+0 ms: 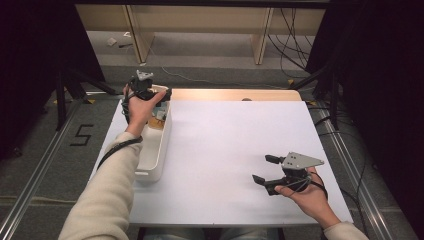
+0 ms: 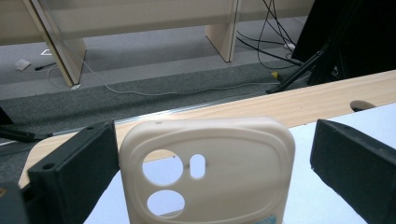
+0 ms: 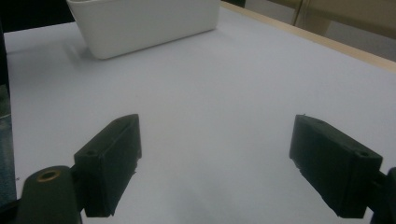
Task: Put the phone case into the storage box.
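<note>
1. Nearest the person, the right gripper [image 1: 263, 169] is held just above the white tabletop [image 1: 225, 150] at its near right; its jaws are spread wide with nothing between them, as seen in the right gripper view [image 3: 215, 163].
2. Farther off, at the left edge, a long white plastic bin [image 1: 159, 150] is set with its long axis running away from the person.
3. Over the far end of that bin, the left gripper [image 1: 150, 92] is held up by the left hand [image 1: 140, 107]. It is much the nearer tool to the task's thing.
4. In the left gripper view, a cream-coloured soft phone case [image 2: 210, 172] is seen upright between the two jaws, its long axis rising from the bottom of the view. The jaws are spread; the left one appears to touch the case's edge, the right one stands well apart.
5. The case is smooth and matt, with rounded corners, two round camera holes and a small slot.
6. A closing of the jaws across the case's width is judged to be what the coming move turns on.
</note>
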A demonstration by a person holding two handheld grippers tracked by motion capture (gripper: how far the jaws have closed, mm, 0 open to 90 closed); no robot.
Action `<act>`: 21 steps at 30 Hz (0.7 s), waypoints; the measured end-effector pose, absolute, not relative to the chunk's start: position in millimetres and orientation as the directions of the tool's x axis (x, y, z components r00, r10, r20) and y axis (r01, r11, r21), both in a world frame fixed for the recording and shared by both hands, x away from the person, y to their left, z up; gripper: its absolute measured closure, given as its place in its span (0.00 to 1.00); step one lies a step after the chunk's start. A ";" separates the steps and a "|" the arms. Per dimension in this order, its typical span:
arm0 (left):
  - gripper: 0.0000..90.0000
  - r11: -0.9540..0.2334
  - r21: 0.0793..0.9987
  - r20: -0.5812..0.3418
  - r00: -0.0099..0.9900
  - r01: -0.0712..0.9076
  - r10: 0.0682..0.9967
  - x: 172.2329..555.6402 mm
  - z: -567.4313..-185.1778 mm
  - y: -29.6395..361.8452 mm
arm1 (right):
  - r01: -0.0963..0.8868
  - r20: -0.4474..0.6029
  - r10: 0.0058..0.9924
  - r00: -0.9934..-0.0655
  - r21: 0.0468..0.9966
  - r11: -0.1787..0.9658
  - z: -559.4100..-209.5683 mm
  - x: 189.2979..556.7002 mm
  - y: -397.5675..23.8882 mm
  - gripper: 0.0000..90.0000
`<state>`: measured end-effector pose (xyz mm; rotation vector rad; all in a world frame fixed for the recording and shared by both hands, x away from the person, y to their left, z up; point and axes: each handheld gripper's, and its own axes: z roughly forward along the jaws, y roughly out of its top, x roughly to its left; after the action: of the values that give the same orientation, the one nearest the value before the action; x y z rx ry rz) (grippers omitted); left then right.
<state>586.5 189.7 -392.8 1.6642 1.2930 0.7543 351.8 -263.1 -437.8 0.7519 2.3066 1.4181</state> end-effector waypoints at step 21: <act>0.01 -0.079 0.913 -0.049 0.299 0.401 0.953 573.6 -370.8 190.5 | 0.265 -0.005 0.592 -0.806 0.891 0.369 -438.1 351.6 -262.9 0.20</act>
<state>573.6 190.5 -370.8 1.6500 1.2526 0.7556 351.6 -262.9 -438.1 0.7526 2.3108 1.4120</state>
